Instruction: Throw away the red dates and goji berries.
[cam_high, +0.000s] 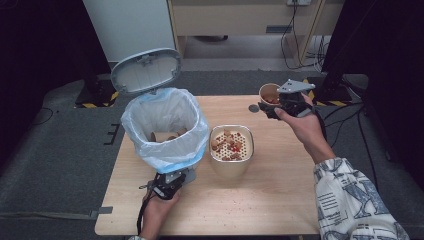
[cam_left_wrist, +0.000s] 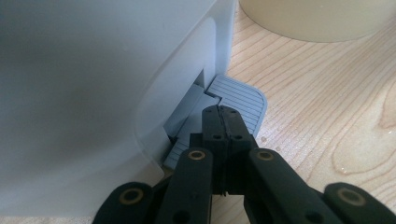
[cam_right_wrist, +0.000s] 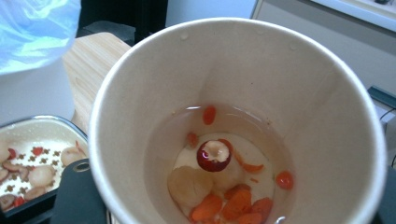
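From the high view, the right gripper (cam_high: 280, 106) holds a paper cup (cam_high: 269, 93) above the table's far right edge; the strainer-topped tub (cam_high: 231, 148) lies near-left of it at the table's middle, so the right hand is the nearer one. The left gripper (cam_high: 167, 184) is down at the pedal of the lined bin (cam_high: 165, 127), whose lid (cam_high: 146, 70) stands open.

The left gripper view shows the jaws pressed together, holding nothing, tips on the ribbed grey pedal (cam_left_wrist: 243, 100).

In the right gripper view the cup (cam_right_wrist: 243, 121), clamped at its near rim, stands upright with clear liquid, a red date (cam_right_wrist: 214, 156) and orange bits at the bottom; the tub (cam_right_wrist: 39, 154) sits lower left.
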